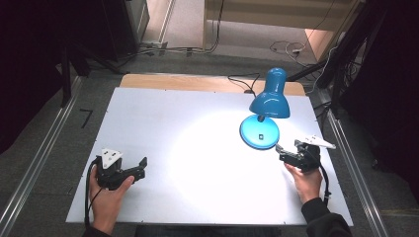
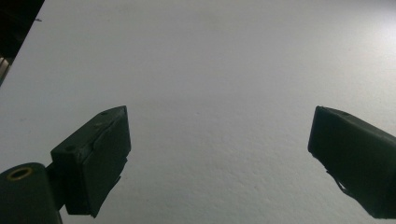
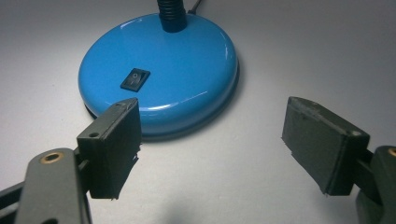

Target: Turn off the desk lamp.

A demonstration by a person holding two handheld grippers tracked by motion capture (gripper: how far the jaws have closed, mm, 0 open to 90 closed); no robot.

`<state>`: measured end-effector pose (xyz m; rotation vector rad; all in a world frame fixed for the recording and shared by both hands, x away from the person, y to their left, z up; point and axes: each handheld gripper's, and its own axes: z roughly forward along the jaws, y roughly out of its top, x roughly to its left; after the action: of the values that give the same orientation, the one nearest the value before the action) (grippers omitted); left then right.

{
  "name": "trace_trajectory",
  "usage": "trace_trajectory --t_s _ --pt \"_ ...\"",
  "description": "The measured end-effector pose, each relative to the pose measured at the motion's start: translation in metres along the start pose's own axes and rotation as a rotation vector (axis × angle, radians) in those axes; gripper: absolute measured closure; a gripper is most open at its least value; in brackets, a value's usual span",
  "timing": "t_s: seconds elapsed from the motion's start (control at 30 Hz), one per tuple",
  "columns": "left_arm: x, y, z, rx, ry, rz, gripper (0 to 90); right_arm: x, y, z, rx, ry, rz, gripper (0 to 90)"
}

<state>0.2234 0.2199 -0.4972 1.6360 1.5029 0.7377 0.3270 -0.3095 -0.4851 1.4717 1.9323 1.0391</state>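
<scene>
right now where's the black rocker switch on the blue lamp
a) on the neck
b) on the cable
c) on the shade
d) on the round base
d: the black rocker switch sits on top of the round blue base of the lamp, just ahead of the open right gripper, with the neck rising behind it.

The left claw hangs with jaws wide apart over the bare white table.
</scene>
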Motion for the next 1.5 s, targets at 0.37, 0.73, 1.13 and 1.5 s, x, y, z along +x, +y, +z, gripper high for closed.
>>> trace_trajectory --t_s 0.37,0.73,1.13,1.5 --pt "0.0 0.0 0.0 -0.003 0.003 -0.002 6.6 0.005 0.005 0.005 -0.008 -0.002 -0.009 15.0" --pt "0.001 0.0 -0.002 -0.009 -0.001 -0.006 6.6 0.01 0.01 0.012 -0.002 0.006 -0.01 15.0" --pt "0.001 0.0 -0.004 -0.017 0.003 -0.009 6.6 0.018 0.015 0.018 -0.006 0.005 -0.023 17.3" --pt "0.001 0.001 -0.005 -0.026 0.009 -0.012 6.6 0.021 0.017 0.022 -0.012 0.01 -0.023 19.0"
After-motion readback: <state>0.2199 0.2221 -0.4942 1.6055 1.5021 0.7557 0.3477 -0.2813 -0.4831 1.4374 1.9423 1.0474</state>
